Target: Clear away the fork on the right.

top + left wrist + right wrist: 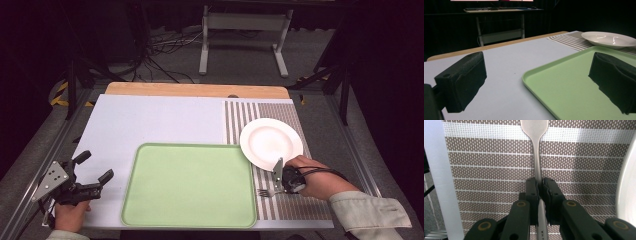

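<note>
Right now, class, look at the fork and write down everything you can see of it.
The fork looks like pale, shiny metal. It lies over the striped placemat, just right of the green tray and near the white plate. In the high view its tines point toward the tray. The right gripper is closed on its slim handle, one black jaw on each side. In the right gripper view the neck widens away from the jaws, and the tines are cut off at the top edge.

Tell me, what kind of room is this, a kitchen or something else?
Probably a lab or recording studio, not a kitchen. Dark curtains surround the table, loose cables trail on the floor behind it, and the plate, fork and green tray look staged on mats.
</note>
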`<state>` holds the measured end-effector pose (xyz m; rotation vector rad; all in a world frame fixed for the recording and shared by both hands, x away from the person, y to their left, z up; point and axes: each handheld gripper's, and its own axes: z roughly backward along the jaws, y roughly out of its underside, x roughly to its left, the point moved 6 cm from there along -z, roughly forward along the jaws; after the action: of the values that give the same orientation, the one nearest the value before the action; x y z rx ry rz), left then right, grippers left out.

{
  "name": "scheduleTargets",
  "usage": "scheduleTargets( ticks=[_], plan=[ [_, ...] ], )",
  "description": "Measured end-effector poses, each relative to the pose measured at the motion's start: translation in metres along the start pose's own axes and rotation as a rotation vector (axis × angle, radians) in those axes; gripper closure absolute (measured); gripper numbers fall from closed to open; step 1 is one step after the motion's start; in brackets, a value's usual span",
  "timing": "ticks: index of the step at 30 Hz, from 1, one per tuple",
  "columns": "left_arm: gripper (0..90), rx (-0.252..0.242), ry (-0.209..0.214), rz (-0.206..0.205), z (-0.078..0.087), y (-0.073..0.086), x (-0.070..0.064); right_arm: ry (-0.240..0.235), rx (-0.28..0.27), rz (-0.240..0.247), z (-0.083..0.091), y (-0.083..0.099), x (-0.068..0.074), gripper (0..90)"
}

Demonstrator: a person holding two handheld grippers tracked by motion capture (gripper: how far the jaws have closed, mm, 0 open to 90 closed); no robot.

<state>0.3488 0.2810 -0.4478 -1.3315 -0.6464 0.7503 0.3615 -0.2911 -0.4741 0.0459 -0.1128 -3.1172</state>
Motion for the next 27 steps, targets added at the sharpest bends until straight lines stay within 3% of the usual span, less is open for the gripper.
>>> scheduleTargets(
  ticks=[6,11,27],
  plan=[
    [1.8,-0.002,0.0,0.0,0.0,0.0,0.0,0.001,0.009,0.025,0.0,0.0,0.0,84.9],
    [1.9,-0.001,-0.001,0.0,0.0,0.0,0.0,0.003,-0.002,0.0,0.001,0.0,0.001,85.1],
    [1.9,-0.003,0.0,0.0,0.001,-0.001,0.0,0.058,-0.126,-0.07,0.033,-0.005,-0.001,85.2]
  ],
)
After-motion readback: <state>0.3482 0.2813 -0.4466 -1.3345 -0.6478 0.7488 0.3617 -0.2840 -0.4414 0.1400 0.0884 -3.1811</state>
